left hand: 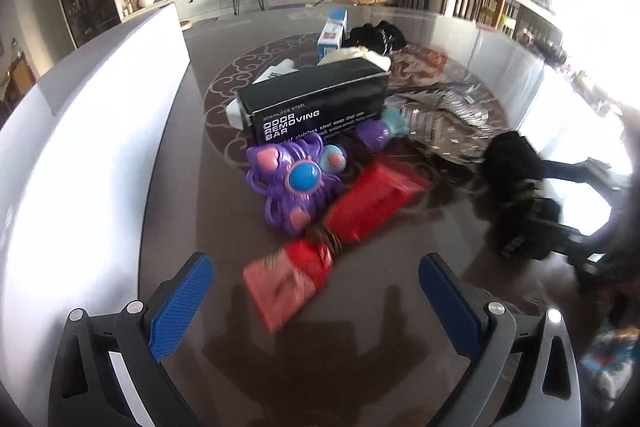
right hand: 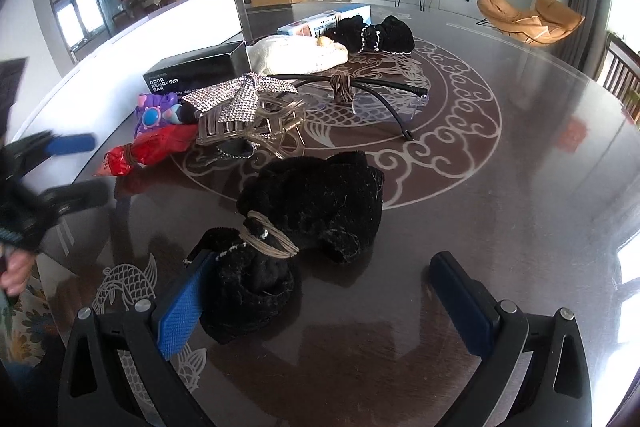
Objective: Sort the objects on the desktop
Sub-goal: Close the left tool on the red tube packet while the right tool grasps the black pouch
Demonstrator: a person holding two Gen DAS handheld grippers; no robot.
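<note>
My left gripper [left hand: 316,281] is open just above the near end of a red wrapped packet [left hand: 332,231] tied with cord, which lies on the dark table. Behind it sit a purple toy [left hand: 294,183] and a black box marked odor removing bar [left hand: 316,105]. My right gripper [right hand: 320,291] is open around the near end of a black fuzzy bundle [right hand: 316,207] tied with cord; its left pad touches the bundle. The left gripper [right hand: 72,163] shows at the left of the right wrist view, beside the red packet [right hand: 152,149].
A rhinestone bow clip [right hand: 246,103] on a clear claw clip, clear safety glasses [right hand: 384,103], a white knit item [right hand: 298,57], a second black fuzzy bundle [right hand: 374,35] and a blue-white box [right hand: 324,21] lie further back. A white panel [left hand: 92,131] stands along the left table edge.
</note>
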